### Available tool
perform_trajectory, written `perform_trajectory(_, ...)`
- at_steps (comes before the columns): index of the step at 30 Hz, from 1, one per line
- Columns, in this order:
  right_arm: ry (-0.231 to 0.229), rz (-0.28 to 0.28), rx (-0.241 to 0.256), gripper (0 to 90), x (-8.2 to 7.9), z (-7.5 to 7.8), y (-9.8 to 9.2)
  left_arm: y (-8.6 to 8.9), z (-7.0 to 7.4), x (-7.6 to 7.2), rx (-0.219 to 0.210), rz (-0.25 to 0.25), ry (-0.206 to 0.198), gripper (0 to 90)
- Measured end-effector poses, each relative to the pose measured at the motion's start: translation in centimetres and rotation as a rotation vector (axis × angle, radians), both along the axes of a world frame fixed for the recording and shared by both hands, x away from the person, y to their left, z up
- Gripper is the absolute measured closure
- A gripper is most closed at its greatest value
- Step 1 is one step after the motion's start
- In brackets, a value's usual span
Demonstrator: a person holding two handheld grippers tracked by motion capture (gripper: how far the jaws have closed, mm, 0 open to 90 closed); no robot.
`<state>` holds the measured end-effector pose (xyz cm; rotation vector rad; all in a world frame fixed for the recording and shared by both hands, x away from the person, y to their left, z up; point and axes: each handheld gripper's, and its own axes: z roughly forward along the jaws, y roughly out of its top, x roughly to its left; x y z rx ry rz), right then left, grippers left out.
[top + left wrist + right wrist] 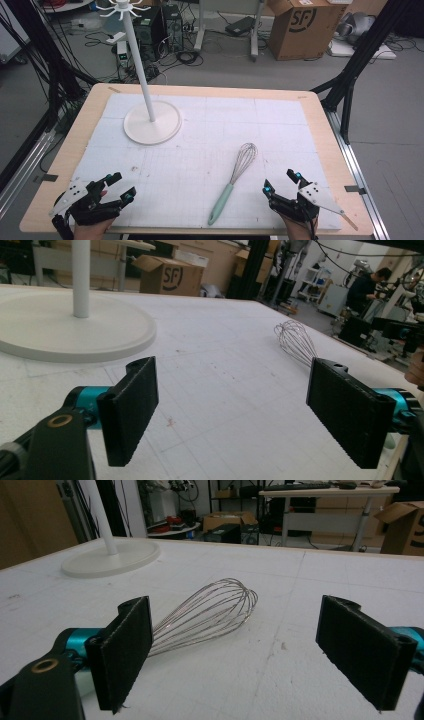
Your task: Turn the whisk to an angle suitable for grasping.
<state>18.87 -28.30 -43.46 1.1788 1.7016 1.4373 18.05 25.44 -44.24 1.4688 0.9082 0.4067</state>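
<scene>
I've got both tongs wide apart, empty: left tongs (116, 187) at 7 o'clock, right tongs (281, 181) at 5. Mint-handled wire whisk (234, 180) lies flat on the counter (340, 165), btwn them, nearer right. I'd clamp the handle w/ right, squarely; thin wires look springy.

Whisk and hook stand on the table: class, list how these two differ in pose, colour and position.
The whisk lies flat on the white mat; the hook stand rises upright from a round base. The whisk has a mint-green handle and bare wire loops; the stand is all white. The whisk sits near the right gripper, the stand far left. Both rest untouched.
</scene>
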Motion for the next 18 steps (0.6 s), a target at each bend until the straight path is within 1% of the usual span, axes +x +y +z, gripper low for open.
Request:
perform_trajectory(1,-0.002,-0.001,0.0,13.9,0.0,0.0,0.0,-0.2,0.1,0.0,0.005,-0.007,0.007,22.7)
perform_trajectory(2,-0.004,0.0,-0.003,13.9,0.0,0.0,0.0,-0.3,0.2,0.1,0.025,-0.027,0.006,24.5)
perform_trajectory(4,-0.006,0.003,-0.009,13.9,0.0,0.0,0.0,-0.5,0.3,0.1,0.028,-0.033,0.006,26.5)
perform_trajectory(6,-0.007,0.003,-0.011,13.9,0.0,0.0,0.1,-0.5,0.3,0.1,0.021,-0.038,0.004,28.4)
perform_trajectory(7,-0.006,0.002,-0.012,13.9,0.0,0.0,0.1,-0.6,0.4,0.1,-0.008,-0.048,0.009,30.7)
perform_trajectory(8,-0.007,0.003,-0.011,13.9,0.0,0.0,0.1,-0.6,0.4,0.1,-0.026,-0.057,0.012,32.9)
perform_trajectory(9,-0.003,0.004,-0.009,13.9,0.0,0.0,0.1,-0.6,0.6,0.2,-0.031,-0.064,0.009,35.8)
perform_trajectory(11,-0.002,0.002,-0.008,13.9,0.0,0.0,0.2,-0.6,0.8,0.3,-0.038,-0.059,0.008,44.9)
perform_trajectory(12,-0.002,0.004,-0.013,13.9,0.0,0.0,0.2,-0.5,1.0,0.6,-0.063,-0.063,0.006,47.9)
perform_trajectory(14,0.001,0.006,-0.013,13.9,0.1,-0.1,0.2,-0.5,1.1,0.6,-0.062,-0.061,0.009,55.2)
perform_trajectory(15,-0.001,0.009,-0.017,13.9,0.1,-0.1,0.2,-0.5,1.1,0.7,-0.051,-0.062,0.008,59.7)
perform_trajectory(17,-0.002,0.009,-0.017,13.9,0.1,-0.1,0.2,-0.6,1.4,0.7,-0.013,-0.052,0.001,69.1)
perform_trajectory(18,0.0,0.01,-0.015,13.9,0.1,-0.1,0.3,-0.7,1.5,0.6,0.005,-0.058,-0.011,74.4)
